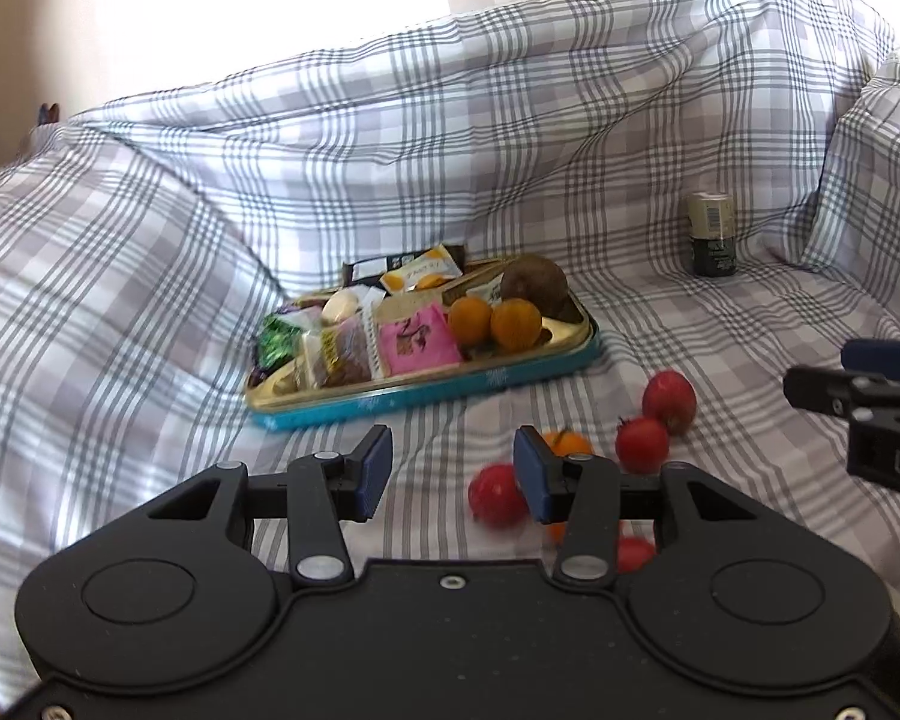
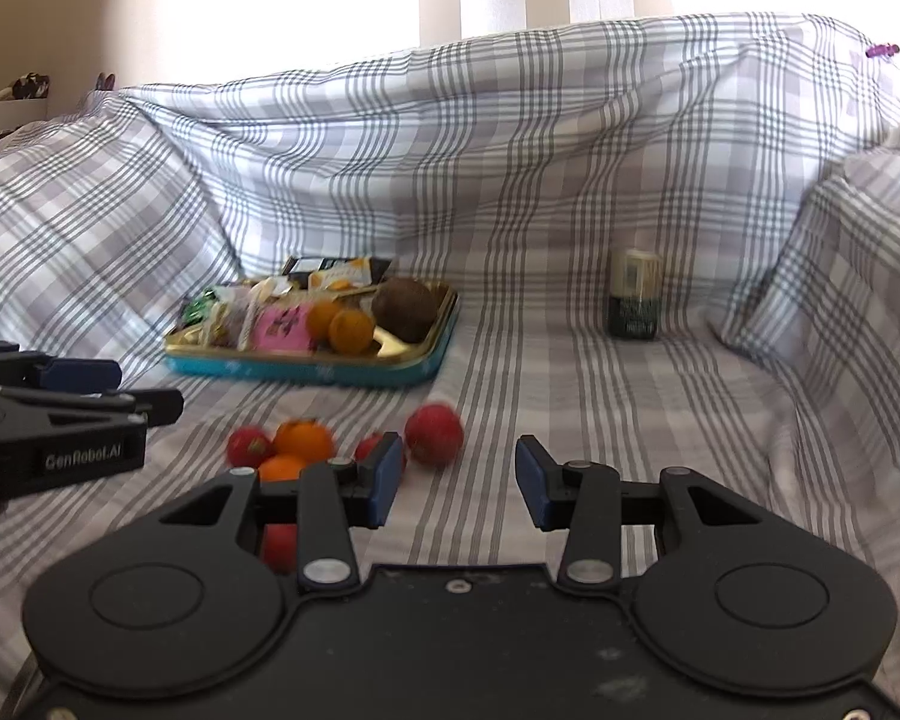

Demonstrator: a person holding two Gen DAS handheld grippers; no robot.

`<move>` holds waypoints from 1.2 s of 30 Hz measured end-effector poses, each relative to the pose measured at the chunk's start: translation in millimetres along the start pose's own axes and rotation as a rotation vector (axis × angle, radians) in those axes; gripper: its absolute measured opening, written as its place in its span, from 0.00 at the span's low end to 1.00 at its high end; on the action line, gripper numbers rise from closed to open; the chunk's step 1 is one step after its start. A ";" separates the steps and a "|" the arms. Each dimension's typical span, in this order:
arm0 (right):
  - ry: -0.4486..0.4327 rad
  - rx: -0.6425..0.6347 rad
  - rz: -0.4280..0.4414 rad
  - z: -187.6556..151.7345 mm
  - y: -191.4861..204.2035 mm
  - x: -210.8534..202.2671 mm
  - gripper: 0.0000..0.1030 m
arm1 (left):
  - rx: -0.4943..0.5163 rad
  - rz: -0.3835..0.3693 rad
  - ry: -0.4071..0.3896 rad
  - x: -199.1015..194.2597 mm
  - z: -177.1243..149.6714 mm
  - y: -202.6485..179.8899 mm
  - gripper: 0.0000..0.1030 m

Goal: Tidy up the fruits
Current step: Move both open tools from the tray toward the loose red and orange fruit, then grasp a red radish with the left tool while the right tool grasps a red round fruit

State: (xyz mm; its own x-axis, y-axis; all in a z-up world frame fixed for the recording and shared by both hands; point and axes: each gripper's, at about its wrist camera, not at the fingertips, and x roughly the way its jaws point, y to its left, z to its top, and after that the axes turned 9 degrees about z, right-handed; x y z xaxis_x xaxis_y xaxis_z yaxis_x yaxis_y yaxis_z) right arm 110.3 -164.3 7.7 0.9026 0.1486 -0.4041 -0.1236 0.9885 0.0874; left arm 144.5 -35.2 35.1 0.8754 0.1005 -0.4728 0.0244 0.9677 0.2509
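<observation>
A teal tin tray (image 1: 426,399) (image 2: 306,369) on the checked sheet holds snack packets, two oranges (image 1: 495,318) (image 2: 342,324) and a brown round fruit (image 1: 534,288) (image 2: 405,306). Loose red fruits (image 1: 669,399) (image 2: 433,432) and oranges (image 1: 564,443) (image 2: 303,438) lie on the sheet in front of the tray. My left gripper (image 1: 453,474) is open and empty, just left of the loose fruits. My right gripper (image 2: 459,480) is open and empty, just right of them. Each gripper shows at the edge of the other's view.
A dark green jar with a cream lid (image 1: 711,234) (image 2: 633,294) stands at the back right. The checked sheet (image 1: 390,150) rises as a wall behind and forms raised folds at both sides.
</observation>
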 end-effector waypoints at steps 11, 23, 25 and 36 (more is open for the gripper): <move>-0.038 0.029 -0.025 24.9 -13.7 55.5 0.43 | -0.067 -0.035 0.028 46.9 -1.9 3.3 0.52; -0.011 0.081 -0.003 10.6 -15.8 94.2 0.43 | -0.069 -0.078 0.042 56.9 -18.3 -4.6 0.52; -0.004 0.071 -0.005 8.4 -13.8 97.1 0.43 | -0.078 -0.092 0.055 58.9 -18.9 -4.2 0.52; 0.043 0.024 0.006 -1.1 -4.6 111.8 0.46 | -0.118 -0.121 0.078 65.4 -22.0 -1.7 0.52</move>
State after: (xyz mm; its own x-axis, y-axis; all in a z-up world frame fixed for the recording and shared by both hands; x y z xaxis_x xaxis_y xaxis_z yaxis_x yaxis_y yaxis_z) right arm 211.3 -152.3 -38.9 0.8832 0.1559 -0.4424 -0.1184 0.9867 0.1113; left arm 191.1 -25.2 -14.7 0.8293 -0.0050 -0.5587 0.0664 0.9938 0.0895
